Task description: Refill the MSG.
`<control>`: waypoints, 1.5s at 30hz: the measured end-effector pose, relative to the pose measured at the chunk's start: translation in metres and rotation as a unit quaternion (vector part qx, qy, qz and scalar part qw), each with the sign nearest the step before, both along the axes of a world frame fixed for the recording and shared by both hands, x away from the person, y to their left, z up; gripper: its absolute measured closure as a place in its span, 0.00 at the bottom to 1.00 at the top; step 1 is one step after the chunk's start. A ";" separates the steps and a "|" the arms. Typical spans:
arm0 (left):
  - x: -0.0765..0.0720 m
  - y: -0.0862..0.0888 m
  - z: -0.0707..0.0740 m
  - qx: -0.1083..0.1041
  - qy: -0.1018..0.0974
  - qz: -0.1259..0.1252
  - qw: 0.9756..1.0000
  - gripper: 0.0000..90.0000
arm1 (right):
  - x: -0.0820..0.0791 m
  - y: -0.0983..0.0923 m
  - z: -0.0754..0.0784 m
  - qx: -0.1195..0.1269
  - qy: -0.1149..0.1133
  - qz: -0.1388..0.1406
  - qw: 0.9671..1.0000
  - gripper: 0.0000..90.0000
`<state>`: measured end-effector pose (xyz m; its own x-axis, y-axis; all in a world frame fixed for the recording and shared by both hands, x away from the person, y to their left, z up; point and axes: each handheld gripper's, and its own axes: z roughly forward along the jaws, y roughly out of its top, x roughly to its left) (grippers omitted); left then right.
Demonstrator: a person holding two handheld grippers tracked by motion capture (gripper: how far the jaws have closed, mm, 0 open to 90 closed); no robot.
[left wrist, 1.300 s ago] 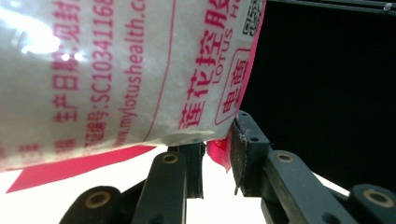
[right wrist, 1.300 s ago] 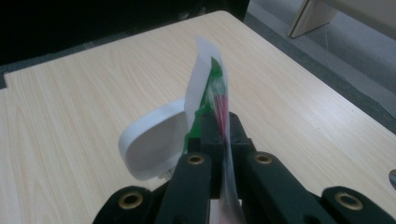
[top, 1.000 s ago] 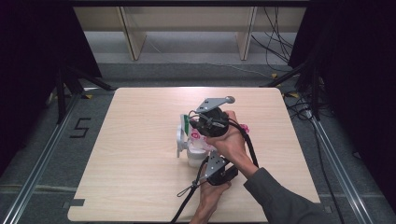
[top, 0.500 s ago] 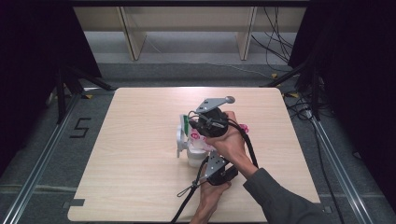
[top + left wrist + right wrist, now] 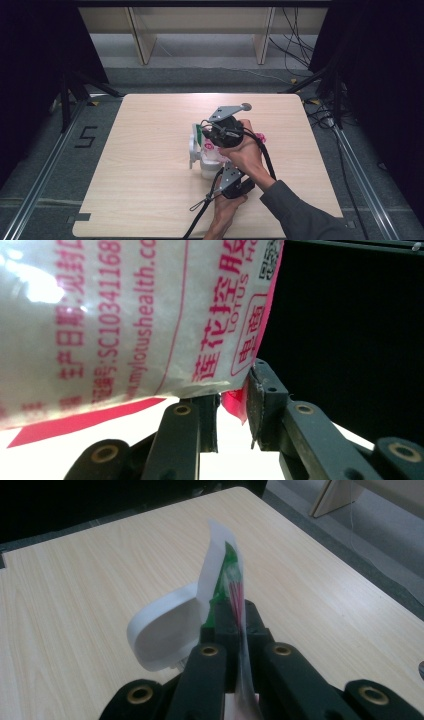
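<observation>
Both grippers pinch the printed pouch [image 5: 125, 315], a white container [image 5: 165, 630] just beside it.

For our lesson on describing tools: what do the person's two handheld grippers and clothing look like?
Both grippers are black. The right gripper carries a grey three-cornered plate on top; the left gripper has a grey plate too. Black cables trail from each. The jaws are jointed black links with brass-coloured pins. The right forearm wears a dark grey sleeve.

Both claws [image 5: 212, 150] clamped, hands close.
</observation>
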<state>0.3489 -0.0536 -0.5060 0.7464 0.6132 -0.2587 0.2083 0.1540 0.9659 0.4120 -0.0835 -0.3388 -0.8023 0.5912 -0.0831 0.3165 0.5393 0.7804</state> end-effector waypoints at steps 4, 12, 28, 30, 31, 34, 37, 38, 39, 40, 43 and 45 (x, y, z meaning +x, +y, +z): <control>0.000 0.000 -0.001 0.001 0.000 0.001 1.000 0.84 | 0.000 0.000 0.000 0.004 -0.003 -0.001 1.000 1.00; 0.000 0.001 0.000 0.001 -0.001 0.001 1.000 0.84 | 0.001 0.000 0.000 0.007 -0.002 0.001 1.000 1.00; 0.000 0.000 0.000 0.001 -0.001 0.001 1.000 0.84 | 0.001 -0.001 0.001 0.008 -0.002 0.002 1.000 1.00; 0.000 0.000 0.000 0.000 0.000 0.001 1.000 0.84 | 0.000 0.000 0.000 0.001 -0.002 0.002 1.000 1.00; 0.000 0.001 0.000 0.001 -0.001 0.001 1.000 0.84 | 0.000 0.001 0.000 0.009 -0.002 -0.002 1.000 1.00; 0.000 0.000 -0.001 0.001 0.000 0.002 1.000 0.84 | 0.001 0.000 0.000 0.005 0.001 0.002 1.000 1.00; 0.000 0.001 0.000 0.001 -0.001 0.001 1.000 0.84 | 0.000 0.000 0.000 0.013 0.005 -0.002 1.000 1.00; 0.000 0.001 0.000 0.001 -0.001 0.001 1.000 0.84 | 0.000 -0.001 0.001 0.011 0.003 0.000 1.000 1.00; 0.000 0.000 0.000 0.000 0.001 0.001 1.000 0.84 | 0.000 0.000 0.000 0.010 0.004 0.000 1.000 1.00; 0.000 0.000 -0.001 -0.001 0.002 0.002 1.000 0.84 | 0.000 0.000 -0.001 0.007 0.000 0.001 1.000 1.00; -0.001 -0.003 0.001 -0.033 0.004 0.000 0.999 0.84 | 0.000 0.001 0.000 0.013 0.001 -0.003 1.000 1.00; -0.001 0.001 0.000 0.009 0.006 0.006 1.000 0.84 | 0.000 0.001 -0.001 0.011 0.003 -0.001 1.000 1.00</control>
